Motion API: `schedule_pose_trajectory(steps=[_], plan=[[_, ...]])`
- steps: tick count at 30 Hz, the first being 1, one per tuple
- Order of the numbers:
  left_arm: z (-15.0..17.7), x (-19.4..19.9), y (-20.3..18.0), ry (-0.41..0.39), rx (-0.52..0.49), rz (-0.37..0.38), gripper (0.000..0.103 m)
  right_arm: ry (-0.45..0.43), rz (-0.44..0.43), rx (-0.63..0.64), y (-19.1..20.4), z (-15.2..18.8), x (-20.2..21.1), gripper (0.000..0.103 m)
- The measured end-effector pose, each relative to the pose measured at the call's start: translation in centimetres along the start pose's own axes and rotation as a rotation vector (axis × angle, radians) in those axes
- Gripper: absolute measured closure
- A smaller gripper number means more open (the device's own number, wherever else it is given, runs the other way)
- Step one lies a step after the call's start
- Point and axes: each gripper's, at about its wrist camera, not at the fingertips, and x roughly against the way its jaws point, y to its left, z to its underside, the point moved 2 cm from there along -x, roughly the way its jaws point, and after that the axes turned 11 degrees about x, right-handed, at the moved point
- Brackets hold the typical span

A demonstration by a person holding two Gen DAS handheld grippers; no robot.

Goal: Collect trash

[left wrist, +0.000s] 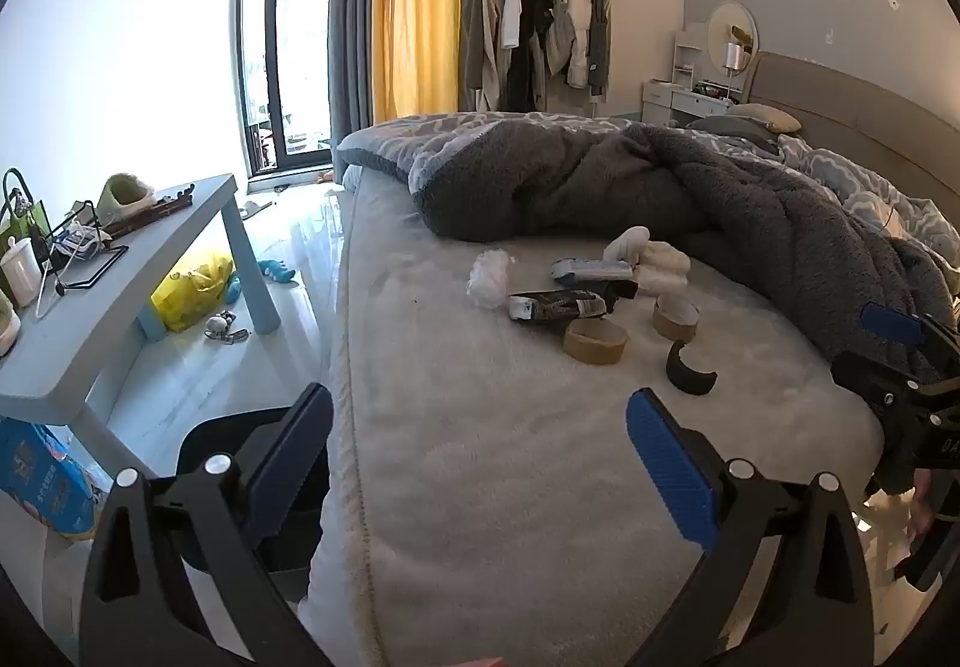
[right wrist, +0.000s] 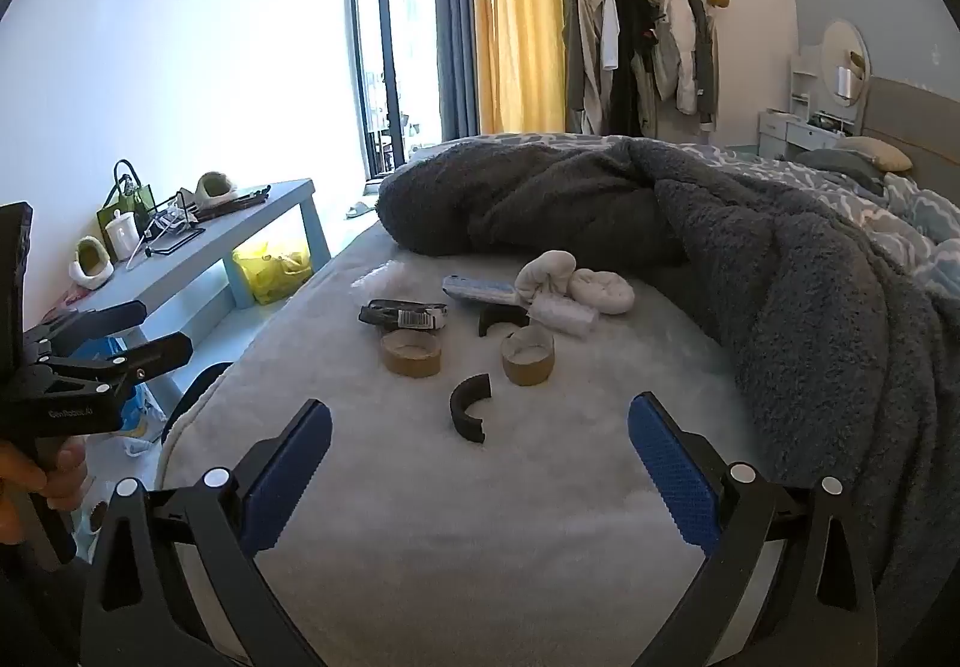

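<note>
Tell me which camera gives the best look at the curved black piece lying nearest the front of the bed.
The right wrist view: the curved black piece lies near the middle, close ahead, its open arc plain against the pale bed cover. The left wrist view shows it too, but off to the right.

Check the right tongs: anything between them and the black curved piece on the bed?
Nothing visible. The right tongs are open and empty, and only bare white bedspread lies between them and the black curved piece. The two cardboard tape cores sit beyond it, and the grey blanket lies off to the right.
</note>
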Motion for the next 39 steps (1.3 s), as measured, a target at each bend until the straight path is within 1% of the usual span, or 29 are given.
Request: schedule_pose_trajectory(steps=[10,17,39], plan=[[0.00,-0.03,0.06,-0.001,0.011,0.001,0.003,-0.001,-0.002,-0.003,-0.08,0.04,-0.04,0.003],[-0.57,0.07,0.16,0.005,0.018,0.003,0.003,0.001,0.002,-0.001,0.16,-0.05,-0.09,0.003],[-0.25,-0.12,0.47,0.007,0.021,0.005,0.003,0.000,0.004,0.000,-0.10,-0.03,0.08,0.003]])
